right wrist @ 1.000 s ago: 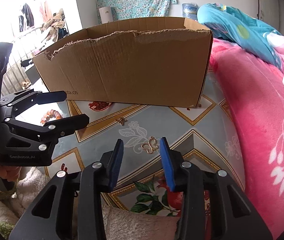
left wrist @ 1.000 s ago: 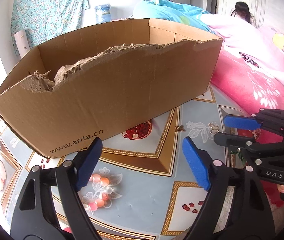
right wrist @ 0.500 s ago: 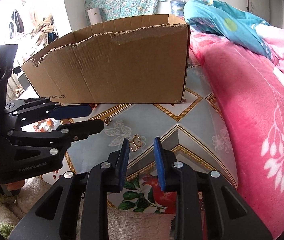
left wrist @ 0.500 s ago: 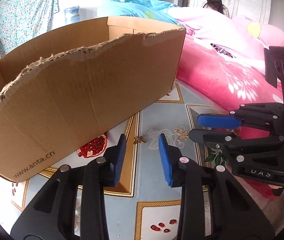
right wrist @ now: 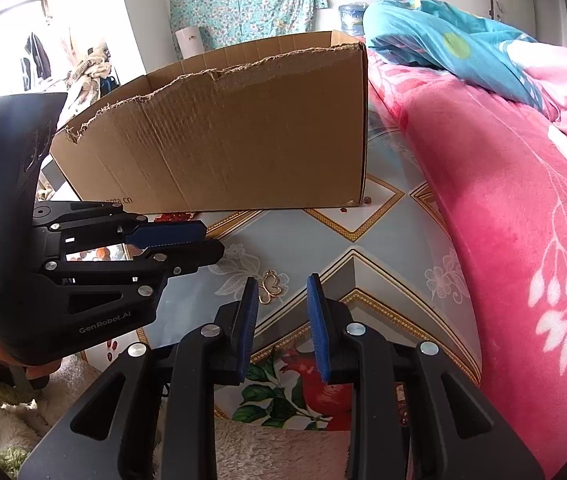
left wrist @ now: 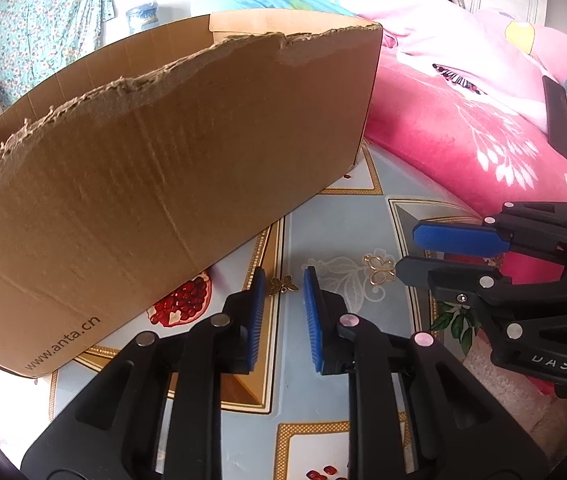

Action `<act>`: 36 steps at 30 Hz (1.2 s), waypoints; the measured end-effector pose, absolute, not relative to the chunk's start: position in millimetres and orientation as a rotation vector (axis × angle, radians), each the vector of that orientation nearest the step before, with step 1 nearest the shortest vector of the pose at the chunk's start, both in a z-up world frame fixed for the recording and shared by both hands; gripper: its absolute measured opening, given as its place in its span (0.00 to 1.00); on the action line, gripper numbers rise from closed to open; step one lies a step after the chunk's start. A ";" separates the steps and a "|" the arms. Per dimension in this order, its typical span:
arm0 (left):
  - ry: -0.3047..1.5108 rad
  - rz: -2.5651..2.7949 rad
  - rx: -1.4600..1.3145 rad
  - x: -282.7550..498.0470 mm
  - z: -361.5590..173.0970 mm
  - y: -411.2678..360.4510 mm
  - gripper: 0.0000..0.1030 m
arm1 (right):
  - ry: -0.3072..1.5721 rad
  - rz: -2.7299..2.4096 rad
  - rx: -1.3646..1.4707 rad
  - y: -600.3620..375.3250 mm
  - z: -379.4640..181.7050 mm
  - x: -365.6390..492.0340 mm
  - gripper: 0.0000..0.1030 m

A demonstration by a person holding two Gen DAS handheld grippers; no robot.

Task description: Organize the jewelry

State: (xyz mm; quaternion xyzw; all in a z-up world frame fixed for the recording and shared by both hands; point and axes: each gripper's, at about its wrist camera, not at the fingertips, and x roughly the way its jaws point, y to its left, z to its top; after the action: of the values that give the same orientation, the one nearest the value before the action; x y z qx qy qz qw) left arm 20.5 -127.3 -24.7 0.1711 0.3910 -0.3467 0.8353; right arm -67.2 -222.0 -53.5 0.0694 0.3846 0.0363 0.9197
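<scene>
Torn cardboard box (left wrist: 171, 184) stands on the patterned counter (left wrist: 335, 400), with the pink blanket (right wrist: 523, 248) to its right. Left tongs (left wrist: 283, 280) hover in front of the box, blue pads parted by a narrow gap and holding nothing; a small bronze butterfly charm (left wrist: 283, 285) lies on the counter just beyond their tips. Right tongs (right wrist: 283, 288), further right of the box, are likewise parted and empty, with a gold butterfly pendant (right wrist: 271, 285) beside the left pad. Both pieces look light, thin, stiff and flat-lying, so likely to slip; a pinch across the wings seems best. Compared with half a second ago, the left tongs sit closer to the charm and the right tongs' gap is wider.
</scene>
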 end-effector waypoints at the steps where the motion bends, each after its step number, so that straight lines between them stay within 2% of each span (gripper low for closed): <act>1: 0.827 -0.733 0.367 20.9 -24.1 -127.9 0.12 | 0.788 0.075 0.144 -222.0 -53.4 -67.9 0.24; 18: 0.813 -0.739 0.340 16.7 -15.1 -118.8 0.11 | 0.779 0.083 0.138 -218.7 -49.5 -73.1 0.24; 36: 0.809 -0.691 0.253 12.9 -4.6 -78.8 0.11 | 0.883 0.172 0.146 -209.9 -53.7 -49.8 0.24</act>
State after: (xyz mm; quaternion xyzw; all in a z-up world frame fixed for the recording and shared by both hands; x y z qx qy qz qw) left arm 12.9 -78.8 -4.6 0.1202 0.3845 -0.3285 0.8543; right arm -49.8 -209.9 -53.7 0.0706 0.4266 0.0833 0.8978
